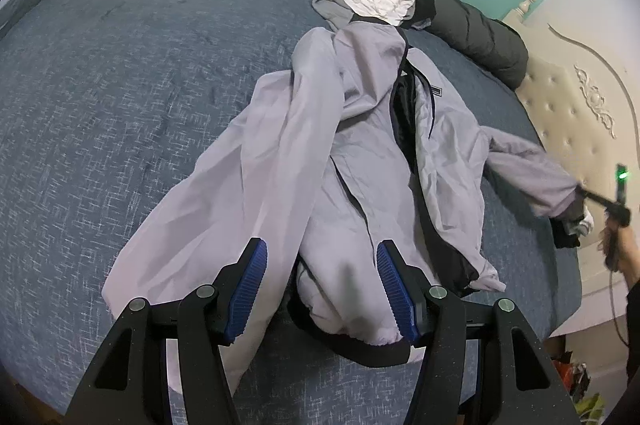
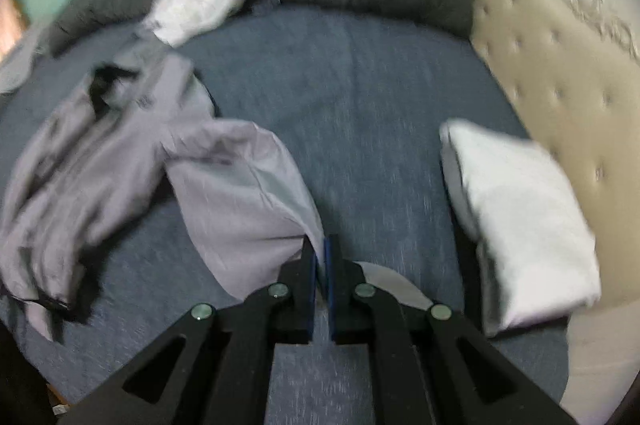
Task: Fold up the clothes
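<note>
Left wrist view: left hand-held gripper with jaws apart over pale grey jacket, hem between them, untouched, spread on blue bed. Further right, sleeve stretched out, cuff clamped in right hand-held gripper, jaws together; white pillow beside it against headboard.

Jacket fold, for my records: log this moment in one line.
jacket: spread on bed | right hand-held gripper: shut on sleeve | left hand-held gripper: open above hem
</note>
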A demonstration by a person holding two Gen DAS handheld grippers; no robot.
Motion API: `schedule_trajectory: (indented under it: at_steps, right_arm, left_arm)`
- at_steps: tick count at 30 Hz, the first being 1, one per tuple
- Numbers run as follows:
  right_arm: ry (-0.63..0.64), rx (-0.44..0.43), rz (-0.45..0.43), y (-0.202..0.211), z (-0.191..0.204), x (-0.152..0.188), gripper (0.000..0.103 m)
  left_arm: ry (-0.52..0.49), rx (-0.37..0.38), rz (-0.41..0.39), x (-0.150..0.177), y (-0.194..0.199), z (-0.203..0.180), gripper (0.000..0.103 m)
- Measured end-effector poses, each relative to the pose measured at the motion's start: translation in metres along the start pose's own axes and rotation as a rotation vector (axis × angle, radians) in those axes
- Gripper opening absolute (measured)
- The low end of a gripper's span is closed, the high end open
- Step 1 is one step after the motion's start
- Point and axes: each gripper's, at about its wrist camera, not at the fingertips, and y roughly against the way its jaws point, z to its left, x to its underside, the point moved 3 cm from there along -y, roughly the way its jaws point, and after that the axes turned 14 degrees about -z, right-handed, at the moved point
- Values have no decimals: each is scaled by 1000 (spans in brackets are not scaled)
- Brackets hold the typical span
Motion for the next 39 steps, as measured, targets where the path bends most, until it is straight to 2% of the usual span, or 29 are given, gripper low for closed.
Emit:
schedule_trajectory:
  at_steps: [2, 4, 6, 8, 10, 12, 15, 18, 20, 23, 26, 29, 34, 39]
  right_arm:
    - [-19, 32, 54, -15, -1, 25, 6]
    - [-37, 62, 104, -29, -2, 49, 13]
    - [-68, 68, 83, -27, -3, 60, 15]
    - [-108, 77, 45, -19, -6, 65, 21]
    - [-165, 64, -21, -5, -7, 64, 33]
    - [-201, 24, -58, 5, -4, 62, 41]
    - [-226, -47, -94, 16, 11, 59, 42]
    - [-243, -175, -93, 20, 41, 59, 42]
    - [-233, -266, -56, 17, 64, 61, 42]
    - [-146, -377, 2, 9, 116, 67, 42]
    - [-88, -487, 68, 2, 166, 76, 59]
    - [-44, -583, 127, -4, 215, 87, 60]
    - [-73, -687, 192, -20, 271, 97, 64]
    - [-138, -718, 219, -32, 297, 99, 66]
  left_arm:
    - [-4, -3, 7, 2, -1, 1, 61]
    - [-3, -7, 14, 3, -1, 4, 61]
    - [1, -8, 21, 4, -1, 6, 61]
    - [7, -4, 32, 6, -3, 7, 61]
    - [8, -2, 38, 9, -4, 6, 61]
    - [8, 2, 50, 13, -6, 5, 61]
    - [7, 10, 75, 21, -11, 3, 61]
    - [10, 25, 129, 35, -21, 0, 61]
    - [0, 27, 161, 44, -27, -2, 61]
    - [-12, 33, 183, 54, -32, -5, 61]
    - [5, 52, 211, 64, -36, -6, 61]
    - [7, 57, 230, 70, -41, -4, 61]
    - [14, 55, 232, 75, -49, 0, 62]
    - [19, 65, 232, 75, -56, -1, 62]
